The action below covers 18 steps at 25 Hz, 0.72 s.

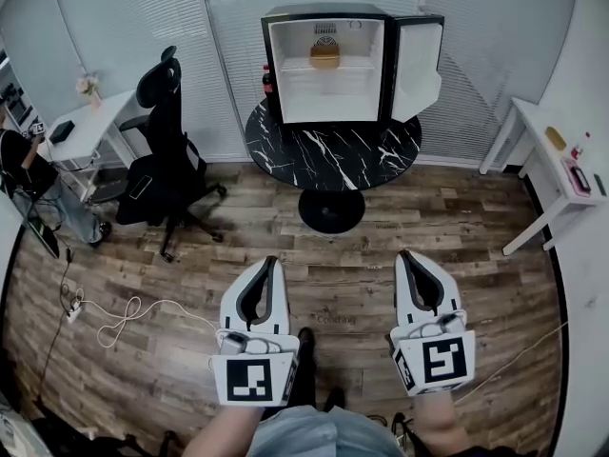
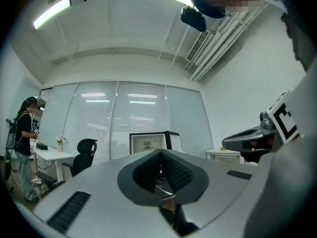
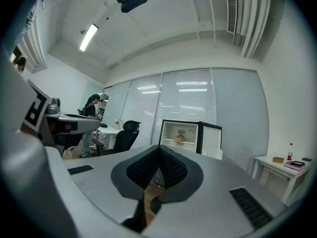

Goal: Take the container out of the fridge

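A small black fridge [image 1: 328,65] stands on a round black marble table [image 1: 333,150], with its door [image 1: 419,65] swung open to the right. A yellowish container [image 1: 324,56] sits on the fridge's upper shelf. Both grippers hang low over the wooden floor, well short of the table. My left gripper [image 1: 271,265] is shut and holds nothing. My right gripper [image 1: 410,257] is shut and empty too. The right gripper view looks past the closed jaws of the right gripper [image 3: 159,151] at the fridge [image 3: 190,133] and container [image 3: 179,139]. In the left gripper view the fridge [image 2: 148,143] stands beyond the left gripper [image 2: 161,153].
A black office chair [image 1: 164,150] stands left of the table, beside a white desk [image 1: 88,127] and a person [image 1: 24,165]. A white side table [image 1: 557,160] stands at the right wall. A cable [image 1: 114,317] lies on the floor. A red-capped bottle [image 1: 266,79] stands left of the fridge.
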Each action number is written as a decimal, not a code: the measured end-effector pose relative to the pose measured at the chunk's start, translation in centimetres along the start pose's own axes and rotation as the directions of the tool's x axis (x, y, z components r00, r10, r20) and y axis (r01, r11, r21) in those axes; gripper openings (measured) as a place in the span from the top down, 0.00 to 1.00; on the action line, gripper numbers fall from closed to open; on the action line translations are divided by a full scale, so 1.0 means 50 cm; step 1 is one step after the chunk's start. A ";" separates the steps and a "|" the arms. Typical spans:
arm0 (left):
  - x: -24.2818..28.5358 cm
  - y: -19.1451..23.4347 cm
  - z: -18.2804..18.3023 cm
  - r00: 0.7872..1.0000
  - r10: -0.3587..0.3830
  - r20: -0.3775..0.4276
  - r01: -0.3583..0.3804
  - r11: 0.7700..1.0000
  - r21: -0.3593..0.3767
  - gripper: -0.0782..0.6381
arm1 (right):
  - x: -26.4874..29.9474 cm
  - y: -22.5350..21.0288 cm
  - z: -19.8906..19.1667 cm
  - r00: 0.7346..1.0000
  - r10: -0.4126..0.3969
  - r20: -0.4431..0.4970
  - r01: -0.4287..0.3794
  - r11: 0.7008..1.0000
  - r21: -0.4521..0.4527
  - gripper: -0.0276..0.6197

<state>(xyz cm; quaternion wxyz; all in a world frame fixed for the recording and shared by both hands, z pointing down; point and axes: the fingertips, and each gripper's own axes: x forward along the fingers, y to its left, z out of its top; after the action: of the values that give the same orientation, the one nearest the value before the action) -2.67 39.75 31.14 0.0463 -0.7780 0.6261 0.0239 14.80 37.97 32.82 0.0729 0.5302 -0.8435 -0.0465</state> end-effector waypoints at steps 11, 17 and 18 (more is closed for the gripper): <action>0.288 0.174 -0.033 0.999 -0.041 0.008 0.041 0.999 -0.016 0.87 | 0.331 -0.021 0.016 1.000 -0.011 -0.020 0.011 1.000 -0.003 0.94; 0.388 0.237 -0.025 0.996 -0.077 0.040 0.078 0.997 -0.024 0.87 | 0.438 -0.031 0.054 0.999 -0.048 0.001 0.048 0.998 -0.027 0.94; 0.401 0.245 -0.025 0.996 -0.082 0.044 0.083 0.996 -0.030 0.87 | 0.450 -0.031 0.058 0.999 -0.053 0.001 0.053 0.998 -0.031 0.94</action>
<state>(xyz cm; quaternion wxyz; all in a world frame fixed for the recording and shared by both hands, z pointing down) -10.34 17.56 29.98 0.0483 -0.8033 0.5917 0.0485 6.08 17.02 31.38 0.0798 0.5512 -0.8282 -0.0617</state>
